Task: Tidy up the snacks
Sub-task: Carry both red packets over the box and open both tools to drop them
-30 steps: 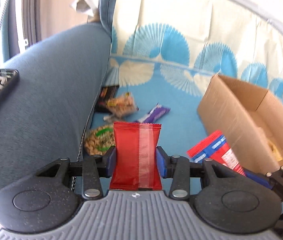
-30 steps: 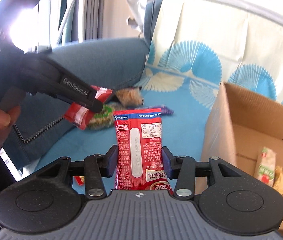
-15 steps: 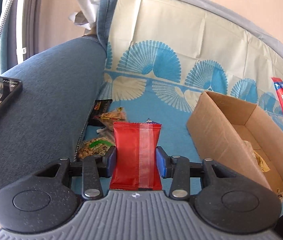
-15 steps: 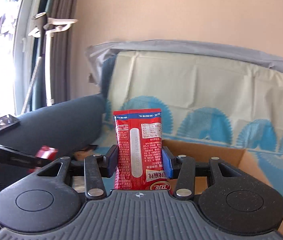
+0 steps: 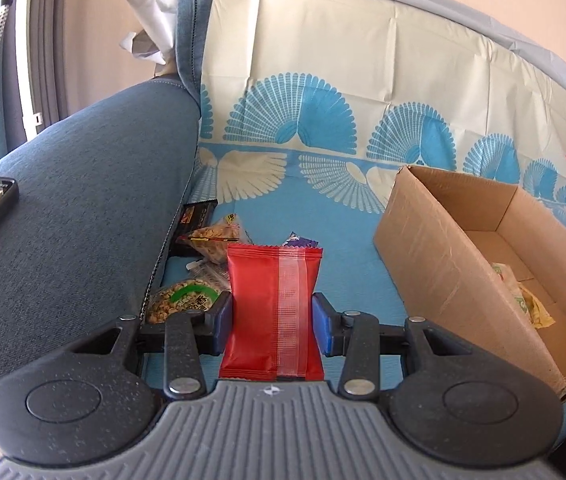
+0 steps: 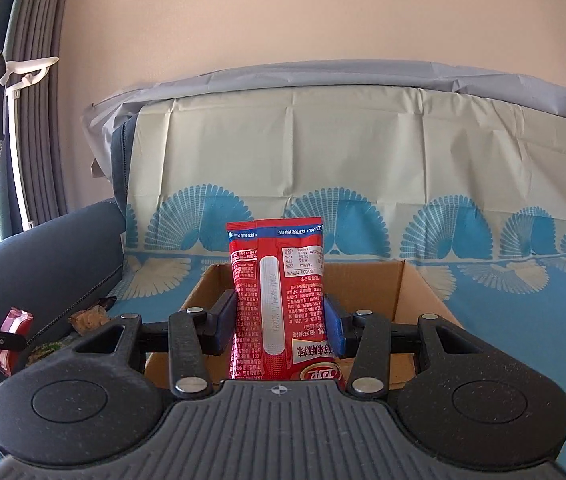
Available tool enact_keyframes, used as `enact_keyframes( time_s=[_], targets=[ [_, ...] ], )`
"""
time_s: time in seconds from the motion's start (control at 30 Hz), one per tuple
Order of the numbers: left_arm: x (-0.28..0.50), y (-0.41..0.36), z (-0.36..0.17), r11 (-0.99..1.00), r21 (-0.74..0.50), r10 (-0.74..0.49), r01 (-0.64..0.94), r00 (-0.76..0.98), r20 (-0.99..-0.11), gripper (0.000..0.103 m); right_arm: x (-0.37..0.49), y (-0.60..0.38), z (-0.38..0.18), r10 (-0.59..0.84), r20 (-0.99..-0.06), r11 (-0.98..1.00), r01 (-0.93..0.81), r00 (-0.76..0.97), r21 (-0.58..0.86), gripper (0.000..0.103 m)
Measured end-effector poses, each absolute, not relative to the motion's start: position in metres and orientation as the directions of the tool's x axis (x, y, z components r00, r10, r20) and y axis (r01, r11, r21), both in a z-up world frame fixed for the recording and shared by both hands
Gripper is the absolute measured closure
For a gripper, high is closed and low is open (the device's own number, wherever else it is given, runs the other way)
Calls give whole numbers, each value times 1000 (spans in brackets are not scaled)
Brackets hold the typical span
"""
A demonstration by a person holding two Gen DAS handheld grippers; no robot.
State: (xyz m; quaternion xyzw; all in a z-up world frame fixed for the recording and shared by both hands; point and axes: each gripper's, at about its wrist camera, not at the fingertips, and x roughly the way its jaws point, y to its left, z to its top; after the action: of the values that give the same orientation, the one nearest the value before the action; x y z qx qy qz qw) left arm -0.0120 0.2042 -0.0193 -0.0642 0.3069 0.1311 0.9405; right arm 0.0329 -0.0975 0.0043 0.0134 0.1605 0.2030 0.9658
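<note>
Between blue pads: plain red packet point(image 5: 273, 312); clear seam

Plain red pouch point(image 5: 273, 304) with a clear strip, red-and-blue printed packet point(image 6: 279, 300), brown cardboard box point(image 5: 435, 264). Behind the box, a cream cover point(image 5: 363, 92) with blue fan shapes.

Cardboard box point(image 5: 435, 256) at 3 o'clock: top open, near wall blocks low approach. Blue seat cover point(image 5: 347, 264) between box and snack pile point(image 5: 203, 264) at 10 o'clock: bare lane. Sofa armrest point(image 5: 75, 184) walls off 9 o'clock.
</note>
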Motion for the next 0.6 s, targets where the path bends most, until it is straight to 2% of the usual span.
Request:
enact_keyframes(
  time_s=[0.6],
  targets=[
    [15, 158, -5, 978, -27, 161, -208, 824, -544, 57, 35, -112, 2, 388, -300, 921, -374, 871, 105, 55]
  ],
)
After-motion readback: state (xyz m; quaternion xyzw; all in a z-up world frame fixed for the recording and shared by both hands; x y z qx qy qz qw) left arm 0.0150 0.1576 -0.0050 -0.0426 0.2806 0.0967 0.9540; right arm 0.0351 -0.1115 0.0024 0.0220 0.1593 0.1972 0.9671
